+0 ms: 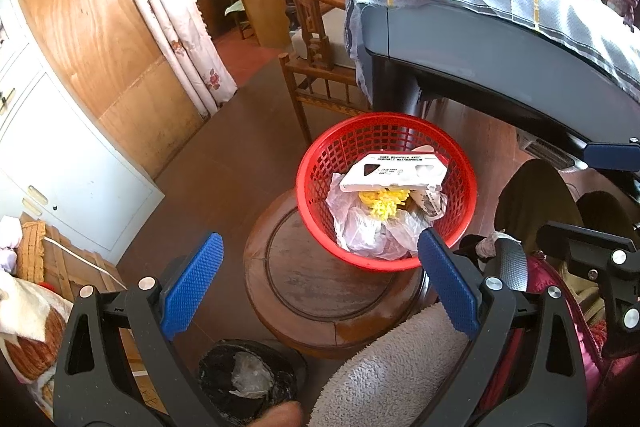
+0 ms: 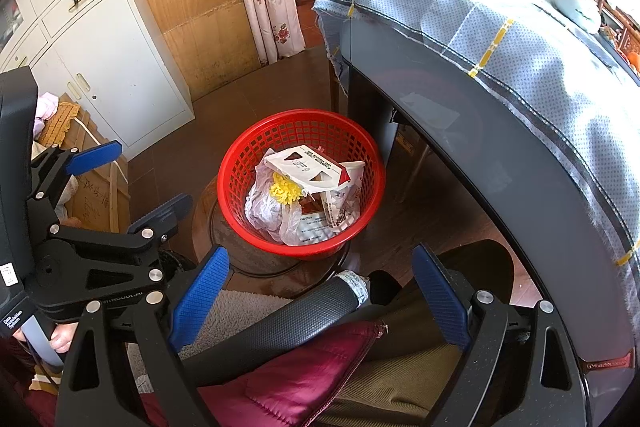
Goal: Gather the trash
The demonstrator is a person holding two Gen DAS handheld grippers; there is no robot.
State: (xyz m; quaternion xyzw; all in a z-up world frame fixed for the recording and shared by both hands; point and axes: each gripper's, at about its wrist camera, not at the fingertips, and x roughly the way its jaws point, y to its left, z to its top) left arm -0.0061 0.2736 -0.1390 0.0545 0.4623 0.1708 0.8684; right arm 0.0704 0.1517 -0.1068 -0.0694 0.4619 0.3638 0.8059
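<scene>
trash in the red basket (image 2: 240, 163) half hides under a white carton (image 2: 308, 167), its long axis lying crosswise; left claw (image 1: 320, 281) and right claw (image 2: 320, 297) both spread, empty.

In the left wrist view, the basket (image 1: 386, 191) sits at centre right of the frame, on the far edge of a round stool (image 1: 324, 287). Inside it a flat carton (image 1: 396, 173) lies on top, over crumpled plastic bags (image 1: 360, 223). Behind the basket, at upper centre, stands a chair (image 1: 308, 27); the covered table (image 1: 500, 39) fills the upper right (its edge overhangs the basket's far side). A cabinet (image 1: 60, 163) stands at the left edge, a curtain (image 1: 176, 11) at upper left. At bottom centre, before the stool, sits a small bin (image 1: 248, 375).
</scene>
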